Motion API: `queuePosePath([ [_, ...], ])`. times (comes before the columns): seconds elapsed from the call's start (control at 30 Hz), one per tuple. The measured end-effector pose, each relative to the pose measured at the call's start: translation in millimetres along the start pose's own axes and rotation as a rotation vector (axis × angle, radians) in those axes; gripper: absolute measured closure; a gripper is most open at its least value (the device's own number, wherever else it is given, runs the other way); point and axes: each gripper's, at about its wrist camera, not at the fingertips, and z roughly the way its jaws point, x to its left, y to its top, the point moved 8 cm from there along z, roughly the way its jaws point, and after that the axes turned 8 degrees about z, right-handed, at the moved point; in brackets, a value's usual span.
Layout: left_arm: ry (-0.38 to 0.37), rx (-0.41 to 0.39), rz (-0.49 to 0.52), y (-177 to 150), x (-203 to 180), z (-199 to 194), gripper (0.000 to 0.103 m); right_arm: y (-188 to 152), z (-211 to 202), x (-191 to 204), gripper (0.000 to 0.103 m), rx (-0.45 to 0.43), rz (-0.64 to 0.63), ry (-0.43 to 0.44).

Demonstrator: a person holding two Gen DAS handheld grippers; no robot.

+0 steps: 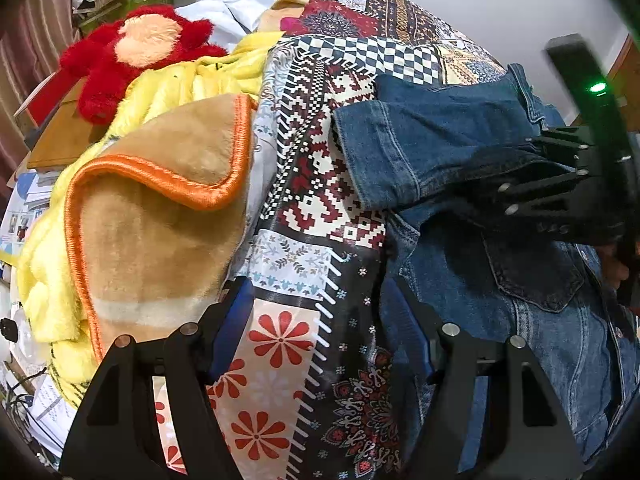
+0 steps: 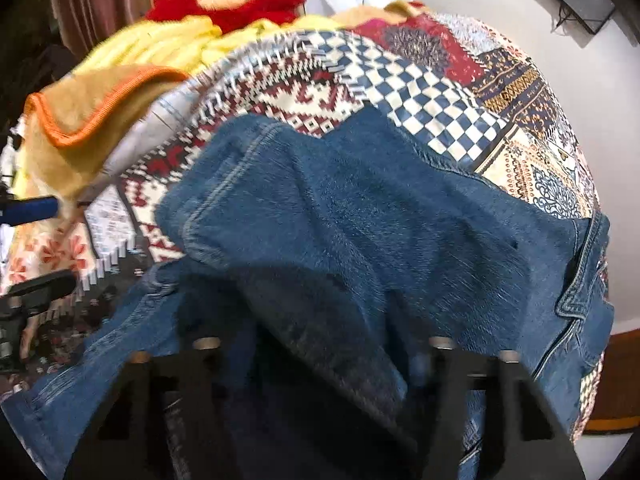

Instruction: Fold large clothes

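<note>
A blue denim jacket [image 1: 500, 280] lies on a patchwork-print bedsheet [image 1: 320, 184]. Its sleeve [image 1: 420, 148] is lifted and drawn across the jacket. My right gripper [image 1: 520, 176] comes in from the right in the left wrist view and is shut on the sleeve. In the right wrist view the sleeve [image 2: 360, 220] drapes over the fingers and hides the tips. My left gripper [image 1: 320, 312] is open and empty, hovering over the sheet beside the jacket's left edge. Its blue-padded fingers [image 1: 232, 320] stand wide apart.
A tan blanket with orange trim [image 1: 160, 208] and a yellow fleece blanket [image 1: 192, 80] are piled at the left. A red plush toy [image 1: 132, 52] sits behind them. Boxes and papers [image 1: 24, 216] crowd the far left. A white wall [image 2: 560, 80] is behind.
</note>
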Motion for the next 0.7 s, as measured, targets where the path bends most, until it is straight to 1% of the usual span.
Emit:
queuePosePath([
  [0.03,-0.002,-0.001,0.002,1.5,-1.7,0.2,0.035,-1.0,-7.1,-2.0,0.071,-0.013,0.018,0.018],
  [0.07,-0.006,-0.002,0.005,3.3,-4.0,0.4,0.035,-0.3,-12.0,-5.3,0.086,-0.024,0.028,0.008],
  [0.1,-0.014,-0.004,0.006,4.8,-7.0,0.4,0.035,0.2,-16.8,-8.1,0.086,-0.035,0.040,0.004],
  [0.13,-0.026,-0.004,0.006,6.6,-10.2,1.3,0.035,0.0,-25.5,-13.7,0.087,-0.051,0.076,0.035],
  [0.2,-0.039,0.003,0.011,9.6,-16.2,5.4,0.035,-1.5,-37.5,-21.3,0.089,-0.073,0.119,0.065],
  [0.33,-0.052,0.039,0.037,16.8,-30.4,25.4,0.035,-3.6,-65.6,-40.5,0.090,-0.143,0.179,0.060],
  [0.5,0.015,0.119,0.044,15.9,-30.7,65.4,0.034,-18.6,-99.8,-68.4,0.090,-0.224,0.257,0.038],
  [0.57,0.020,0.119,0.041,14.6,-29.7,71.0,0.033,-30.0,-106.9,-86.4,0.090,-0.242,0.300,0.007],
  [0.6,0.034,0.114,0.053,14.6,-30.2,70.3,0.033,-38.3,-108.9,-97.0,0.090,-0.243,0.329,-0.003],
  [0.7,0.071,0.115,0.077,13.4,-31.4,71.6,0.030,-60.6,-109.0,-123.1,0.090,-0.227,0.388,-0.033],
])
